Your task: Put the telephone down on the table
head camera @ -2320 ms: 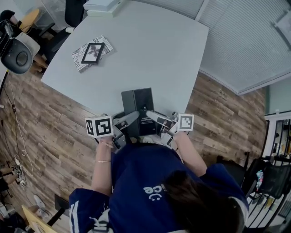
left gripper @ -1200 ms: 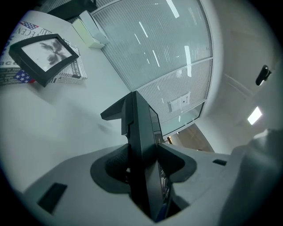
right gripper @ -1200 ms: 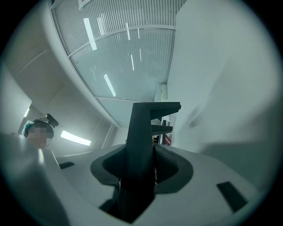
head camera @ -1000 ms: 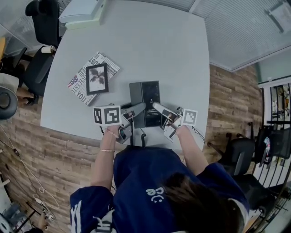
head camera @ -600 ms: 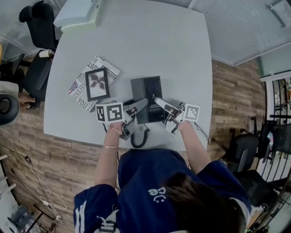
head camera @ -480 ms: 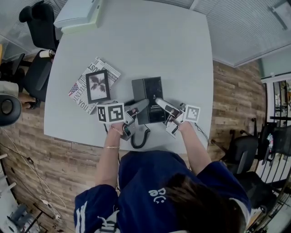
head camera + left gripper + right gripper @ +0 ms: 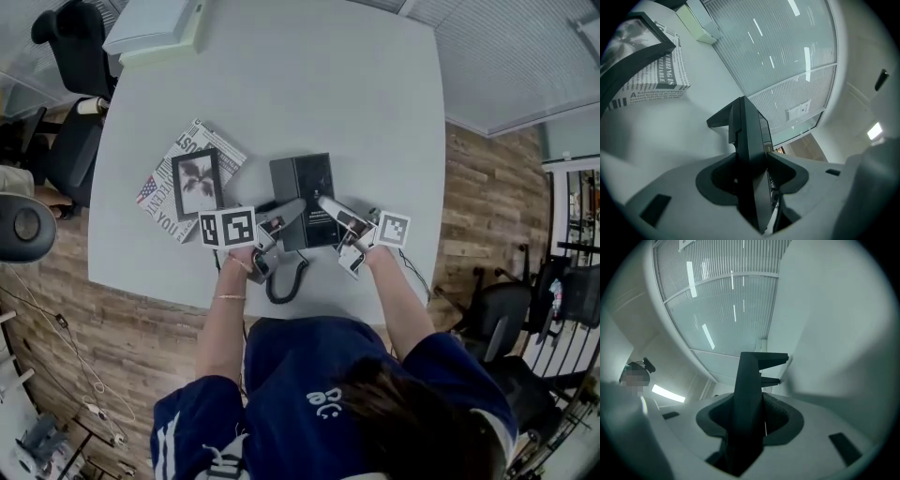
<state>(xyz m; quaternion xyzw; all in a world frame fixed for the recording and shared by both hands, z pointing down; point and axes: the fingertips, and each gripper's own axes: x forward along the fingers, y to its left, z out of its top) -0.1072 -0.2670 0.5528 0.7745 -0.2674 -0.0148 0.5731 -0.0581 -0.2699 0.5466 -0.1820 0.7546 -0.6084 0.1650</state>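
I am holding the telephone [image 7: 302,187] by its two sides, with my left gripper [image 7: 292,212] and right gripper [image 7: 324,202] both clamped on its edges, low over the near part of the bench [image 7: 375,112]. I am aiming to lower both hands evenly, so the base meets the bench flat before I open.

The surface [image 7: 281,84] is lit brightly from overhead. Lamp streaks are reflected in the glazed wall [image 7: 787,56] beyond the left claw [image 7: 752,159]. Within the right claw [image 7: 749,401], the telephone [image 7: 747,376] is rendered as a dark silhouette; frame edges are bent and darkened.
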